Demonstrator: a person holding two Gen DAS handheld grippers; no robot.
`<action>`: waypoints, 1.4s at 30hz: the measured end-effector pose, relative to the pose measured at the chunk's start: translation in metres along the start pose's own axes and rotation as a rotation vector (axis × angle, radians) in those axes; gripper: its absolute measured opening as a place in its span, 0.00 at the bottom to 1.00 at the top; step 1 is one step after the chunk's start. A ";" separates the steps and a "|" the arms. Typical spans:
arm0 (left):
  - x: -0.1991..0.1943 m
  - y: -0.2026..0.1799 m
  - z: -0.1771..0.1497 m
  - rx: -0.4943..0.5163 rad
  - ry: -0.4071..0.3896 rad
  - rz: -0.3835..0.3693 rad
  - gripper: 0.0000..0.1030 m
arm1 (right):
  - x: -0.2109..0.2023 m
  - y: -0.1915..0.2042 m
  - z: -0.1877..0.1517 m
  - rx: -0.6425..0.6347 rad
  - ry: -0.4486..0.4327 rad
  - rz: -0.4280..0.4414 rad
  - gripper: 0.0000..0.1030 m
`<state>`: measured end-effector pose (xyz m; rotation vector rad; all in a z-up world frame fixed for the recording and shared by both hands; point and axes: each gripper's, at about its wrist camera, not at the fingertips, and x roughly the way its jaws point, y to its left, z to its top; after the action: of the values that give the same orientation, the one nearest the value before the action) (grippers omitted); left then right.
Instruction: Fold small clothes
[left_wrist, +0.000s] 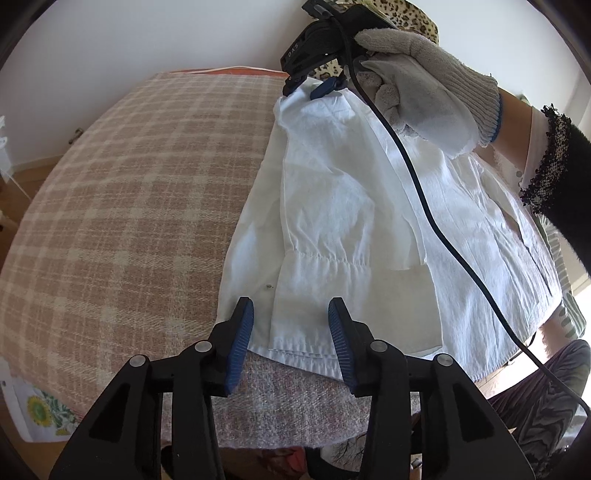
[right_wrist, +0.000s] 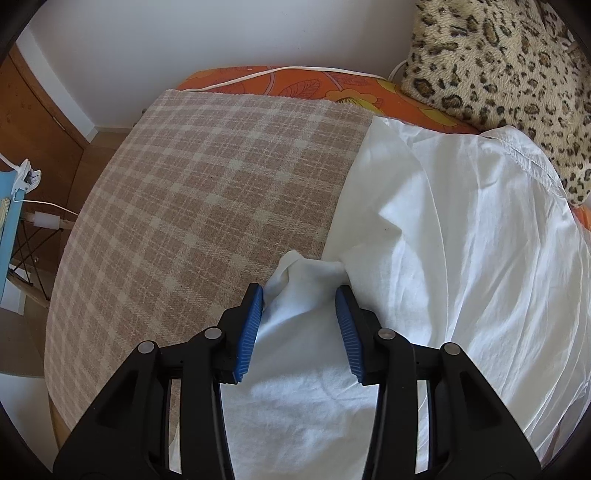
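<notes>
Now white garment (left_wrist: 369, 206) lengthwise between left tongs (left_wrist: 291, 325) and right tongs (right_wrist: 301, 314), both released.

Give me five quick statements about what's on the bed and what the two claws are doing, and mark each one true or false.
1. The white garment lies on a plaid blanket. True.
2. The left claw is clamped shut on the garment. False: its jaws stand open over the gathered cuff.
3. The right claw is open with a bunch of white fabric between its pads. True.
4. The person's hand is bare. False: it wears a pale knitted glove.
5. A leopard-print blanket lies beyond the garment, by the wall. True.
</notes>
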<state>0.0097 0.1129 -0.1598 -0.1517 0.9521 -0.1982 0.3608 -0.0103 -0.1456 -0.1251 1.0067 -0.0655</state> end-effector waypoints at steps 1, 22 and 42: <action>0.001 -0.003 0.000 0.020 0.002 0.012 0.37 | 0.000 0.000 0.000 0.000 -0.001 -0.001 0.42; -0.033 0.026 0.005 -0.041 -0.107 0.020 0.01 | -0.022 -0.015 -0.005 0.070 -0.052 0.037 0.42; -0.031 -0.023 0.001 0.086 -0.102 -0.030 0.17 | -0.046 -0.041 -0.156 0.148 0.166 0.321 0.08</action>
<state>-0.0093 0.0975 -0.1294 -0.0956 0.8390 -0.2565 0.2047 -0.0570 -0.1841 0.1803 1.1724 0.1453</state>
